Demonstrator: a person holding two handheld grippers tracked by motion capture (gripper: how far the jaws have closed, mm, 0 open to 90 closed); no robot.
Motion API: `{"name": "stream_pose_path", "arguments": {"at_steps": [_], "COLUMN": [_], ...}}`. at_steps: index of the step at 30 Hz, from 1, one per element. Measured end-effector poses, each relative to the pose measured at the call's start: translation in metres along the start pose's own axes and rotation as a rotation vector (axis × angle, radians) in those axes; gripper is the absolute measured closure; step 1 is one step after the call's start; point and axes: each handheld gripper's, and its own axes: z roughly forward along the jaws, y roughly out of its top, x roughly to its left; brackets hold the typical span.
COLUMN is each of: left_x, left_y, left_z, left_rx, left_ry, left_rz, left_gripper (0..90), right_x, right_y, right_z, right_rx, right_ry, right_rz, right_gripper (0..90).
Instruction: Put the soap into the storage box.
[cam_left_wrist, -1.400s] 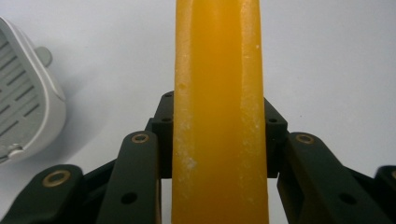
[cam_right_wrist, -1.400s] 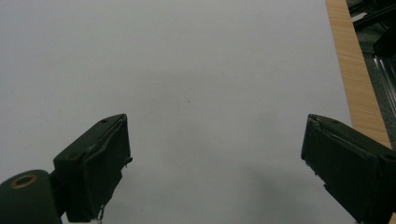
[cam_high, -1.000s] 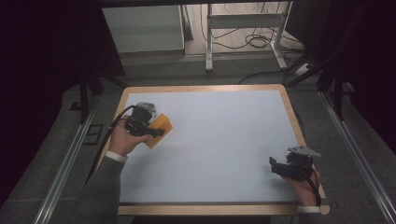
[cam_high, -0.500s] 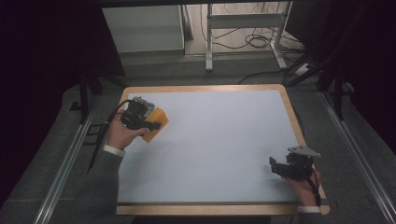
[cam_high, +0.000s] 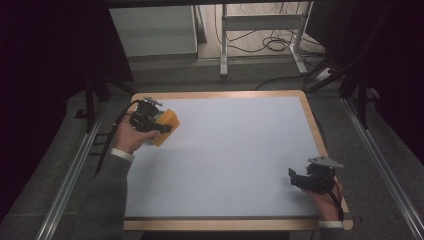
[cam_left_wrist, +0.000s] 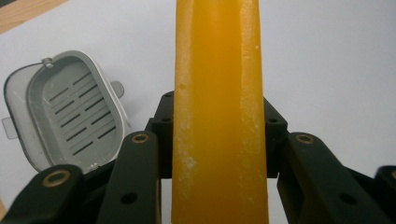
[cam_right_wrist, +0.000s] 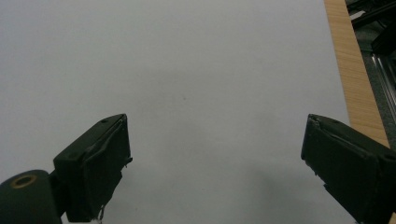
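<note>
An orange-yellow soap-like bar (cam_high: 167, 128) is held above the far left part of the table, and my left gripper (cam_high: 161, 127) is shut on it. In the left gripper view the bar (cam_left_wrist: 217, 93) rises upright between the black jaws of the left gripper (cam_left_wrist: 217, 144). Below and to its left lies a grey slotted soap dish (cam_left_wrist: 70, 116) on the white surface. My right gripper (cam_high: 294, 179) rests near the table's front right corner. In its own view the right gripper (cam_right_wrist: 215, 163) stands open with nothing between the jaws.
The table has a pale top with a wooden rim (cam_high: 311, 116). Metal rails (cam_high: 75, 170) run along both sides of it. A white cabinet (cam_high: 152, 31) and a metal frame with cables (cam_high: 265, 30) stand beyond the far edge.
My left gripper has carried the orange bar a little farther away and to the left. The right gripper has not moved.
</note>
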Motion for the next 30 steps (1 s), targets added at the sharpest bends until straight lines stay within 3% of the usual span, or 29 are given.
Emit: {"name": "stream_pose_path", "arguments": {"at_steps": [9,30], "left_x": [0.011,0.05], "left_y": [0.005,0.01], "left_z": [0.002,0.013], "left_rx": [0.007,0.012], "left_ry": [0.027,0.05], "left_rz": [-0.023,-0.141], "left_gripper": [60.8,60.8], "right_x": [0.0,-0.002], "right_y": [0.0,0.0], "right_z": [0.0,0.0], "right_rx": [0.002,-0.002], "right_ry": [0.001,-0.003], "right_rz": [-0.002,0.003], "right_gripper": [8.1,8.1]}}
